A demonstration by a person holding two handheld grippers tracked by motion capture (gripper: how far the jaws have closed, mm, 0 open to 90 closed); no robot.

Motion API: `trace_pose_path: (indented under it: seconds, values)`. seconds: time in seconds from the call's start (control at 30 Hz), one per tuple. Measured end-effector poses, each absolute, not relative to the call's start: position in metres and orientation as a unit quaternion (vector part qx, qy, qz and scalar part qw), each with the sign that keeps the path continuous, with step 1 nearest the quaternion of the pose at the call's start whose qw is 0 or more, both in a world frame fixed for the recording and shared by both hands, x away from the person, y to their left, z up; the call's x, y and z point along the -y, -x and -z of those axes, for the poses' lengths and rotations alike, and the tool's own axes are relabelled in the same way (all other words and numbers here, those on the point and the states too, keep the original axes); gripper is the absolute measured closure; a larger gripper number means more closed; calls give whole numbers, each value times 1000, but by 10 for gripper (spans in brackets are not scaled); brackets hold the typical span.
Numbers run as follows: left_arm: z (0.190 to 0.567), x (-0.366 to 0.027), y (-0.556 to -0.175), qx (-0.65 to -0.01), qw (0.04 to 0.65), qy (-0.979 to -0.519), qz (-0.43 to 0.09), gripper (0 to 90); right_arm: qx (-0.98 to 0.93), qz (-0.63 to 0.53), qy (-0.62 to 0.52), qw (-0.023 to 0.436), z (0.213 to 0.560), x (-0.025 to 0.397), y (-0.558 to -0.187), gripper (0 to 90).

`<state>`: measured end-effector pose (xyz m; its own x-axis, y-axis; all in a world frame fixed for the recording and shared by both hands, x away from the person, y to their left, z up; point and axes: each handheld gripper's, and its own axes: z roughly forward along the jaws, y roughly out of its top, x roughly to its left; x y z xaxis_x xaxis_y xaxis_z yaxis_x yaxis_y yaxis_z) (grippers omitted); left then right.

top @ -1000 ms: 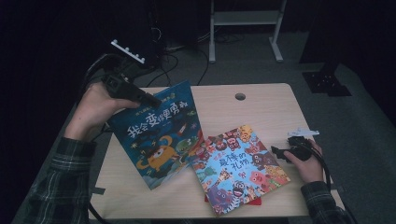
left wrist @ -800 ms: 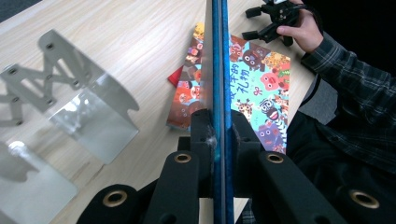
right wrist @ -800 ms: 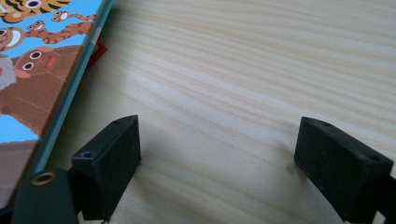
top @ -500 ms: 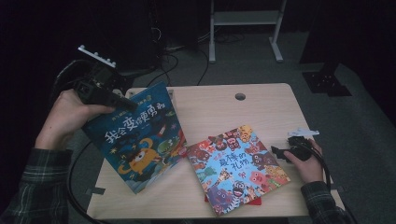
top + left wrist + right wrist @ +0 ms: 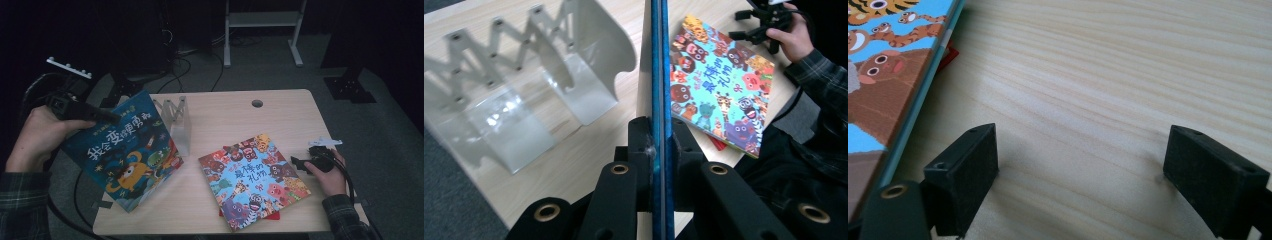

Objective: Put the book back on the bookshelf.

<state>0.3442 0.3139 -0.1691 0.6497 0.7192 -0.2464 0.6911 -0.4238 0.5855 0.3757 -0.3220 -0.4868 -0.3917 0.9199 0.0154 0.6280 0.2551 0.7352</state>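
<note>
Blue picture book – clamped in left gripper jaws, held tilted over bench's left edge.

L gripper (image 5: pixel 658 150): jaws shut tight on edge of blue book (image 5: pixel 122 155), which is off the bench (image 5: pixel 280 107) at its upper end, lower corner near front-left edge. R gripper (image 5: pixel 1083 165): jaws wide apart, nothing between, resting low on bare wood at bench's right side, just beside the colourful animal book (image 5: pixel 252 180). That book lies flat, centre-right, w/ a red item (image 5: pixel 270 216) showing under its front edge. White accordion book rack (image 5: pixel 177 122): stands at bench's back-left, slots hold nothing, just behind/right of blue book. Cable hole (image 5: pixel 257 103) near back edge. Person's hands at both grippers; plaid sleeves.
</note>
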Motion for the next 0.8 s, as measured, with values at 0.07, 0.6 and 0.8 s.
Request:
trace_pose_path:
  seconds: [0.07,0.6,0.8]
  values:
    - [170,-323,-341,-429,339,-837,-25,828,-762,-339,-508,216,487,322,-376,132]
    - [179,-377,-335,-500,321,-802,-60,828,-761,-338,-509,217,487,323,-376,132]
    - [182,-386,-343,-528,317,-785,-69,828,-761,-338,-510,217,487,323,-376,132]
